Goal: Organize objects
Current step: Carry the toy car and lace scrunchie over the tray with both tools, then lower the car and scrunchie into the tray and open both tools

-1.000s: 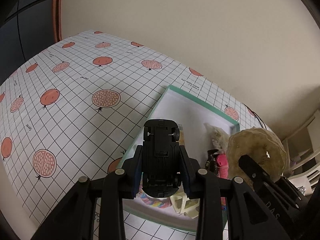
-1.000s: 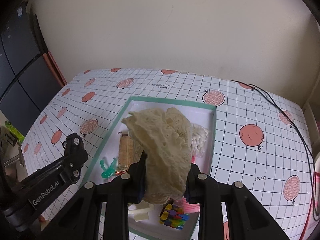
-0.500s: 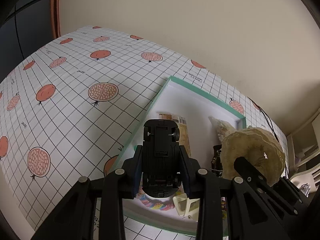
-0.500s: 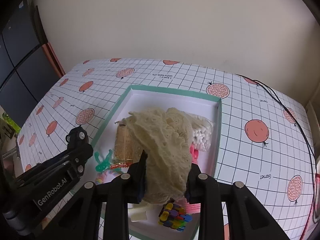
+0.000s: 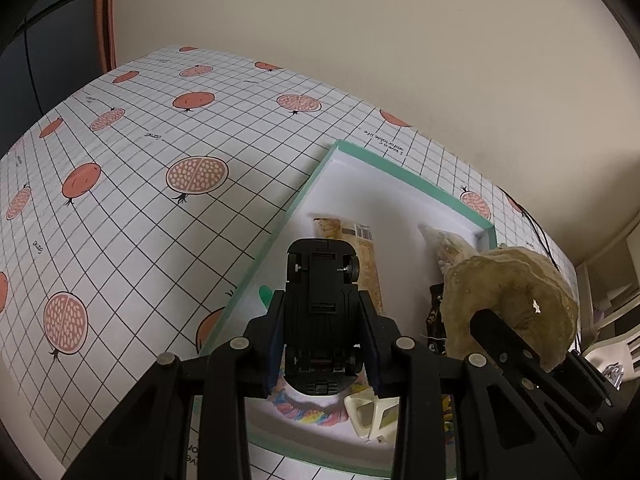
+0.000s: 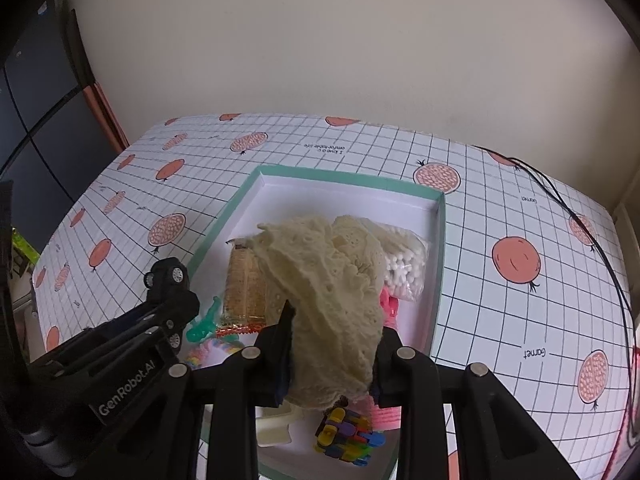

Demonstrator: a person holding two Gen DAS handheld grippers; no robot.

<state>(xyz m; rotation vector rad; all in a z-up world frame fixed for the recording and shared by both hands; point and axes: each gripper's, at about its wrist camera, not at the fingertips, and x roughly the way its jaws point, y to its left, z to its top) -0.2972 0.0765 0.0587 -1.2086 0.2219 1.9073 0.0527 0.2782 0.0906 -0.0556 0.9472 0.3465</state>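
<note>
Two pairs of black tongs hang above a worktop (image 6: 500, 208) covered in a white grid cloth printed with pomegranates. The left tongs (image 5: 322, 332) pinch a black toy car (image 5: 322, 308), held with its underside and wheels facing the camera, above the near left part of a shallow white box with a green rim (image 6: 224, 220). The right tongs (image 6: 332, 356) pinch a bunched cream lace cloth (image 6: 328, 292), which hangs above the middle of the same box.

Inside the box, from the right wrist view: a clear wrapped snack bar (image 6: 242, 280) lies left of centre, a green plastic figure (image 6: 204, 322) sits just beside its near end, a bag of white beads (image 6: 404, 268) lies to the right, something pink (image 6: 390, 308) shows beside the cloth, a cream plastic piece (image 6: 274, 428) and a cluster of coloured clips (image 6: 346, 434) lie near the front edge. A pastel braided band (image 5: 308, 412) shows below the car in the left wrist view. A black cable (image 6: 592, 240) runs across the right side of the worktop.

Compared with a second ago, both tongs have risen and pulled back slightly: more of the box floor shows, the far rim sits lower in view, and the snack bar's barcode end and the green figure are now visible past the car. Both grips are unchanged, with car and cloth clamped as before
</note>
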